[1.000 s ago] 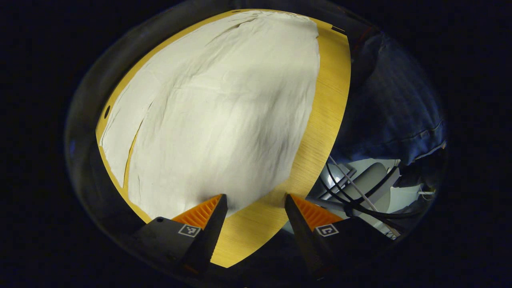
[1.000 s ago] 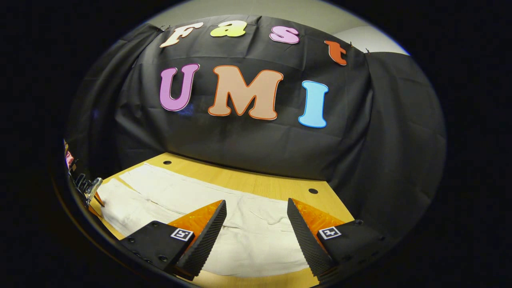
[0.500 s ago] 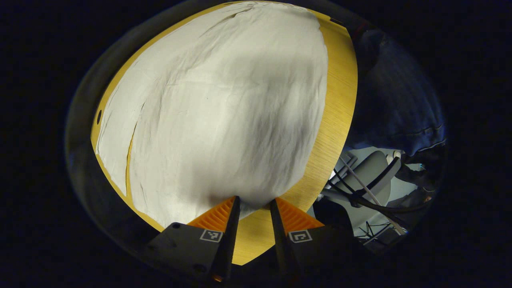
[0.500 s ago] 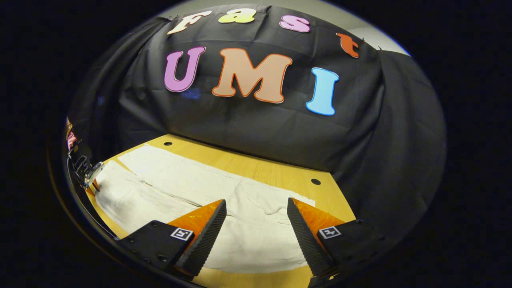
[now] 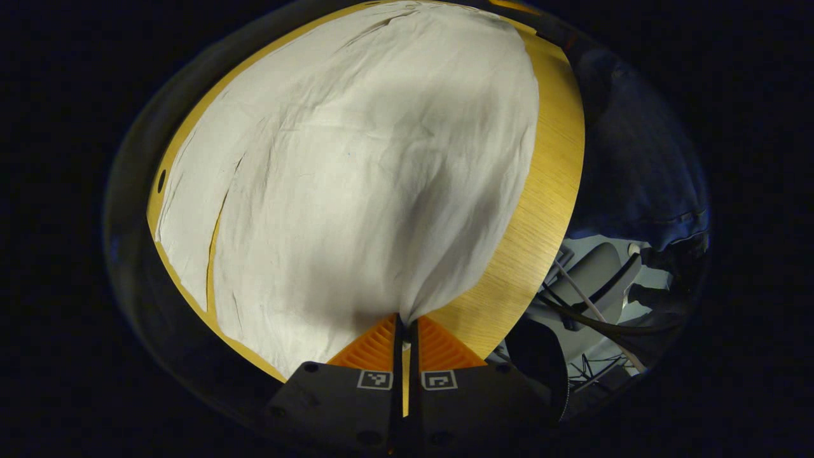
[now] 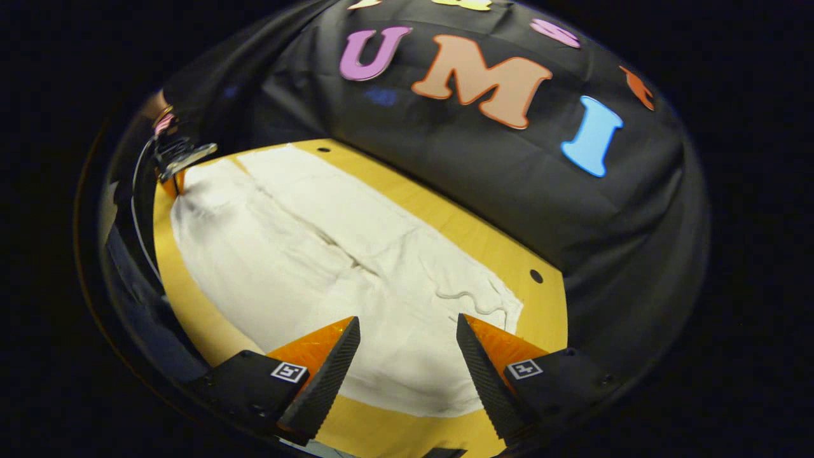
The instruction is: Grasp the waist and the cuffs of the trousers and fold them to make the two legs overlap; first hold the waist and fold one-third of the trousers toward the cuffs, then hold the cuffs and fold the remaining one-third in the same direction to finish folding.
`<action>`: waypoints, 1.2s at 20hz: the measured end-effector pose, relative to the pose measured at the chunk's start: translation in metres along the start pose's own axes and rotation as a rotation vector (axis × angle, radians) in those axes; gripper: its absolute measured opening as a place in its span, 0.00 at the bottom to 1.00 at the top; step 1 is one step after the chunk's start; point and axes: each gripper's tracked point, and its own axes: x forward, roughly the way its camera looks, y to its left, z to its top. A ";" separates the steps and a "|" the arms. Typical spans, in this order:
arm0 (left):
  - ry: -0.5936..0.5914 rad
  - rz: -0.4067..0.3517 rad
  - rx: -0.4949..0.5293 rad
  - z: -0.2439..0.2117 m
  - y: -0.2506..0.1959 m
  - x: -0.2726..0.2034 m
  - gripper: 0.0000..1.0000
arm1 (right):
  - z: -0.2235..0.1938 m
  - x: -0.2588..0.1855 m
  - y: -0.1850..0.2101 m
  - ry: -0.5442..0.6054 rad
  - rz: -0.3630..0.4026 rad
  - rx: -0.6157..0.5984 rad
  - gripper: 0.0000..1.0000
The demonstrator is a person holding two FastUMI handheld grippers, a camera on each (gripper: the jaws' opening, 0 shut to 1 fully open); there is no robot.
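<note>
Here, my left gripper (image 5: 404, 327) is pinched closed on a cuff corner of the white trousers (image 5: 356, 165), which lie flat across the wooden table (image 5: 547, 191). Cables (image 5: 591, 312) sit at lower right. My right gripper (image 6: 407, 356) hovers spread wide above the waist; table edge lower frame, far cuffs indistinct.

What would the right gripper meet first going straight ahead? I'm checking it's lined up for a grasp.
Most likely the white trousers on the table, near their waist end; the open right gripper hovers above them, though depth is unclear.
</note>
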 end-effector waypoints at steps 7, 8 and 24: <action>0.029 -0.014 0.018 0.002 -0.006 -0.003 0.02 | -0.086 0.008 0.036 0.267 0.327 -0.247 0.98; 0.031 -0.015 0.011 0.003 -0.007 -0.004 0.02 | -0.097 0.011 0.039 0.300 0.359 -0.273 0.98; 0.070 -0.048 0.009 0.030 -0.028 -0.008 0.02 | -0.128 0.030 0.049 0.505 0.487 -0.288 0.58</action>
